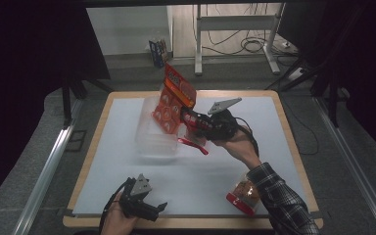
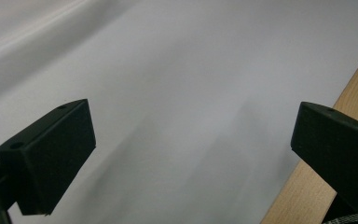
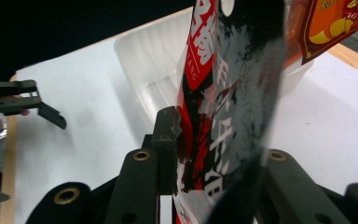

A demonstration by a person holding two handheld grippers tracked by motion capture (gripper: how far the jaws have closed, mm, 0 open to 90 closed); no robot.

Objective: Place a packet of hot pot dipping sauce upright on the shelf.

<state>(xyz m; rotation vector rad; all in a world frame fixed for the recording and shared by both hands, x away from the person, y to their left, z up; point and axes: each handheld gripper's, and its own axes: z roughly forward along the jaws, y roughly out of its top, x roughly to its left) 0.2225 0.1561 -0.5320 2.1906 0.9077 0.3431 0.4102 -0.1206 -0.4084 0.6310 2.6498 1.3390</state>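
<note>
My right gripper (image 1: 188, 118) (image 3: 214, 140) is shut on a red and black printed snack packet (image 3: 228, 93), holding it upright at the near edge of a clear plastic container (image 1: 152, 134) (image 3: 149, 70). Orange snack packets (image 1: 174, 95) (image 3: 328, 21) stand tilted in the container's far end. My left gripper (image 1: 161, 206) (image 2: 191, 140) rests low over the white table cover near the front edge, open with nothing between its jaws. It also appears at the left of the right gripper view (image 3: 25, 100).
A clear tub with a red lid (image 1: 244, 195) lies on its side at the front right, beside the right sleeve. The white cover (image 1: 127, 186) sits on a wooden table (image 1: 85, 171). Desk legs and cables stand on the floor beyond.
</note>
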